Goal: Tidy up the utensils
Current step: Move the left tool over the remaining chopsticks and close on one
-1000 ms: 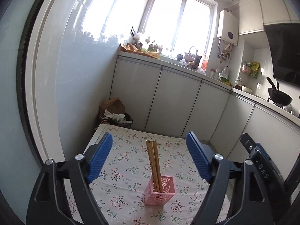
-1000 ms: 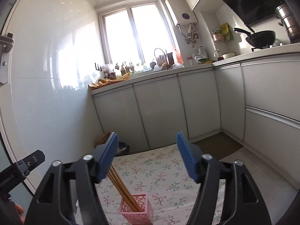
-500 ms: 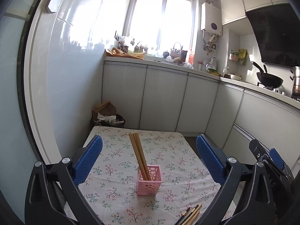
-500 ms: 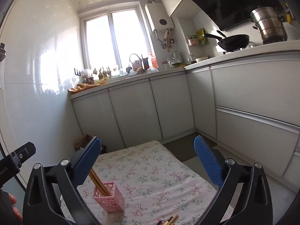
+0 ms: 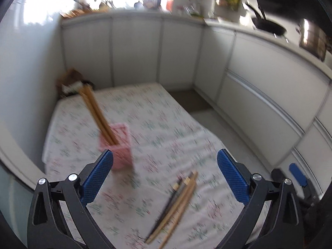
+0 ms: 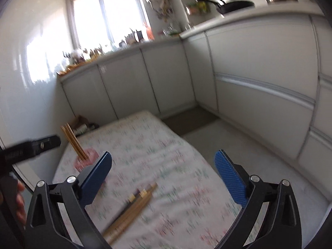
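Both grippers hang over the table with the flowered cloth (image 5: 170, 112), and both stand wide with nothing between their blue pads. The left gripper (image 5: 165, 175) points down at the cloth. A pink holder (image 5: 120, 145) stands on the table just beyond its left pad, with a couple of wooden chopsticks (image 5: 94, 112) leaning out of it toward the far left corner. Nearer, a loose bundle of chopsticks (image 5: 174, 205) lies flat on the cloth, pale wood ones and what looks like a dark pair, though the blur makes the count hard to tell. From the right gripper (image 6: 162, 175) the same bundle (image 6: 130, 209) lies between and below its pads, untouched, and the holder (image 6: 87, 158) sits partly hidden behind the left pad. White cabinets (image 6: 259, 78) run round the room.
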`<state>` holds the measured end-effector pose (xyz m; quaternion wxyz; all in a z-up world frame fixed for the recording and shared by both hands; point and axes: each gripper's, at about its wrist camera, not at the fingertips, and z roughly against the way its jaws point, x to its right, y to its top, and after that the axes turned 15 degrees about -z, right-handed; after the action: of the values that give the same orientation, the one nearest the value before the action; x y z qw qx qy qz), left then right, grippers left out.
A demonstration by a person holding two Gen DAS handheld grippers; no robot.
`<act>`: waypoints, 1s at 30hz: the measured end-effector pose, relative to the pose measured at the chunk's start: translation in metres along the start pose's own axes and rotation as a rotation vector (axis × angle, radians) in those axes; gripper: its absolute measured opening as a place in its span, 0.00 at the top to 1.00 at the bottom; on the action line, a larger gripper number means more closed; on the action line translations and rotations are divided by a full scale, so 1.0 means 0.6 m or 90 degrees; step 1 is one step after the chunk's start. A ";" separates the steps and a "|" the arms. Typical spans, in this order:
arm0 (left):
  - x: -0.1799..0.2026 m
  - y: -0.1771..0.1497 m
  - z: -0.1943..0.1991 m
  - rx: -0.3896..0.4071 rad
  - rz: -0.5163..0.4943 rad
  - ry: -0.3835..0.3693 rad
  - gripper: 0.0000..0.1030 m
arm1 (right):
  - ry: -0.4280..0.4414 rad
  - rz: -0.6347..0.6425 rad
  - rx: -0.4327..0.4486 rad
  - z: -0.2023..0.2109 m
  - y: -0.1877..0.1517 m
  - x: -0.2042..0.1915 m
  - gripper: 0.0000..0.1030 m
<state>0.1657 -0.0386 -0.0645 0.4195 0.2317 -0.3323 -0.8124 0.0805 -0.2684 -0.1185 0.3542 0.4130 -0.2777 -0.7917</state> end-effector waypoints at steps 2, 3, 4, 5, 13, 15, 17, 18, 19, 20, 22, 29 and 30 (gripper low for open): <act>0.016 -0.004 -0.053 -0.063 -0.004 -0.058 0.07 | -0.030 0.000 -0.032 -0.018 -0.027 0.031 0.06; 0.021 -0.006 -0.078 -0.093 -0.003 -0.075 0.07 | -0.042 -0.005 -0.043 -0.025 -0.036 0.042 0.06; 0.027 -0.009 -0.107 -0.128 -0.003 -0.088 0.07 | -0.050 -0.014 -0.050 -0.032 -0.042 0.054 0.06; 0.034 -0.012 -0.131 -0.155 -0.007 -0.096 0.07 | -0.052 -0.023 -0.050 -0.036 -0.048 0.064 0.06; 0.050 -0.049 -0.300 -0.385 -0.044 -0.130 0.50 | -0.032 -0.044 -0.086 -0.068 -0.055 0.084 0.06; 0.048 -0.054 -0.319 -0.404 -0.054 -0.125 0.53 | -0.032 -0.035 -0.082 -0.071 -0.060 0.080 0.06; 0.042 -0.059 -0.333 -0.417 -0.052 -0.129 0.55 | -0.025 -0.028 -0.079 -0.072 -0.063 0.077 0.06; 0.041 -0.061 -0.338 -0.422 -0.052 -0.130 0.57 | -0.024 -0.025 -0.081 -0.073 -0.064 0.075 0.06; 0.041 -0.064 -0.345 -0.427 -0.052 -0.133 0.60 | -0.024 -0.023 -0.083 -0.075 -0.065 0.073 0.06; 0.042 -0.067 -0.352 -0.433 -0.054 -0.136 0.62 | -0.023 -0.021 -0.087 -0.077 -0.067 0.072 0.06; 0.044 -0.071 -0.362 -0.441 -0.060 -0.138 0.75 | -0.022 -0.020 -0.090 -0.076 -0.065 0.071 0.06; 0.051 -0.088 -0.384 -0.456 -0.088 -0.129 0.84 | -0.028 -0.021 -0.104 -0.086 -0.067 0.070 0.06; 0.057 -0.089 -0.382 -0.454 -0.105 -0.123 0.85 | -0.031 -0.022 -0.114 -0.091 -0.068 0.068 0.06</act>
<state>0.2692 -0.1234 -0.2612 0.3738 0.0199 -0.0470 -0.9261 0.0969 -0.2843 -0.1948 0.3690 0.3653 -0.2072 -0.8291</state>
